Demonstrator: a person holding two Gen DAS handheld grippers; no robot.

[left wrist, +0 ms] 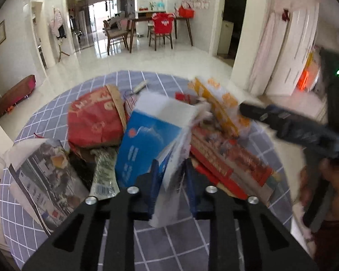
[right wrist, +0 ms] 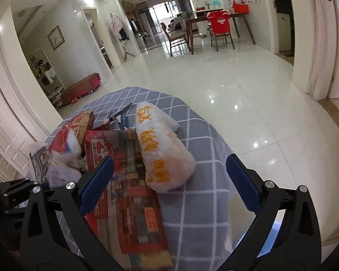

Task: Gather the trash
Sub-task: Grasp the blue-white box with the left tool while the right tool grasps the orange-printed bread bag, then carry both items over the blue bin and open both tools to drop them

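A pile of trash lies on a round table with a grey checked cloth (left wrist: 147,237). My left gripper (left wrist: 171,176) is shut on a blue and white paper carton (left wrist: 147,140), lifting its edge. Around it lie a red paper bag (left wrist: 95,119), a red printed flyer (left wrist: 226,158), a magazine (left wrist: 45,176) and a green wrapper (left wrist: 104,171). My right gripper (right wrist: 169,176) is open above the red flyer (right wrist: 133,185) and a white bag with orange print (right wrist: 162,149). The right gripper also shows in the left wrist view (left wrist: 282,124), over the white bag (left wrist: 217,106).
The table's edge (right wrist: 217,135) drops to a glossy white tiled floor (right wrist: 237,90). A dining table with chairs (right wrist: 217,27) stands far back. A low brown bench (right wrist: 81,90) sits by the left wall. White doors (left wrist: 289,52) are at the right.
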